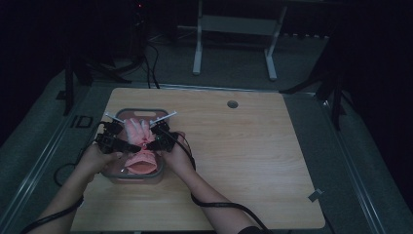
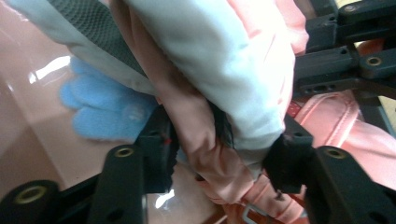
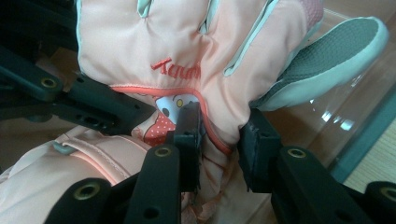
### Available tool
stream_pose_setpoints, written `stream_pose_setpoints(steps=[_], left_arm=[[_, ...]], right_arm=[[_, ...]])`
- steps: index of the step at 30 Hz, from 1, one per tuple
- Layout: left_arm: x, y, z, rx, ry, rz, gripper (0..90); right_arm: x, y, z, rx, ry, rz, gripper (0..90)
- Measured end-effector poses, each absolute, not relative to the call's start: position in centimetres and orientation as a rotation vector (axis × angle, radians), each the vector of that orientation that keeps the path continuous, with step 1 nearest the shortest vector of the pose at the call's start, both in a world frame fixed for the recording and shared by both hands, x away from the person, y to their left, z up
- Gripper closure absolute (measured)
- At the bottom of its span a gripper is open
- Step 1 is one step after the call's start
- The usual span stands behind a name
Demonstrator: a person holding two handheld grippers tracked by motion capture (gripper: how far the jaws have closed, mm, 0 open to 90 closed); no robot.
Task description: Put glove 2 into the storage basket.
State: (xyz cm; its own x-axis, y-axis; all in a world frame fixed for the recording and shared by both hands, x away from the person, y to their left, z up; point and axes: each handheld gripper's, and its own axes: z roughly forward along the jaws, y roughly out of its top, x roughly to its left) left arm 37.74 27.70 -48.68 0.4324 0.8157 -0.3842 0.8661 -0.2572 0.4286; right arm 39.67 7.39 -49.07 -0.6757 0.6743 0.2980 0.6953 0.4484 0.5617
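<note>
From the high view, my left hand-held gripper and my right hand-held gripper meet over the clear tray at the left of the wooden surface. The pink glove lies in that tray, directly between the two, its long axis running away from me: fingers toward the far rim, cuff toward my body. Each hand sits equally near it, one on either flank.

In the left gripper view, my jaws stand on both sides of the pink glove at its edge, fabric bunched between them. They look to press it, though loosely. A blue glove lies beyond, on the tray floor.

In the right gripper view, my jaws straddle the pink glove near the wrist seam, where a cartoon patch shows, and they seem closed on that fold. The glove's fingers point up and away from me, so I judge any lift must rise evenly on both sides.
</note>
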Motion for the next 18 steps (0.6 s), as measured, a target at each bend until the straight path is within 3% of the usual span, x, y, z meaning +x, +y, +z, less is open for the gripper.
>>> stream_pose_setpoints(steps=[6, 11, 18], left_arm=[[37.7, 28.0, -48.5, 2.082, 1.418, -0.054, 43.5], [37.9, 27.6, -48.5, 2.056, 1.420, 0.032, 38.1], [37.7, 27.0, -47.8, 1.974, 1.381, 0.149, 21.3]], right_arm=[[40.1, 7.2, -48.7, -1.265, -2.636, -1.082, 58.1], [40.2, 6.4, -47.1, -1.197, -2.617, -1.219, 41.9], [40.1, 5.2, -46.3, -1.074, -2.588, -1.289, 25.9]])
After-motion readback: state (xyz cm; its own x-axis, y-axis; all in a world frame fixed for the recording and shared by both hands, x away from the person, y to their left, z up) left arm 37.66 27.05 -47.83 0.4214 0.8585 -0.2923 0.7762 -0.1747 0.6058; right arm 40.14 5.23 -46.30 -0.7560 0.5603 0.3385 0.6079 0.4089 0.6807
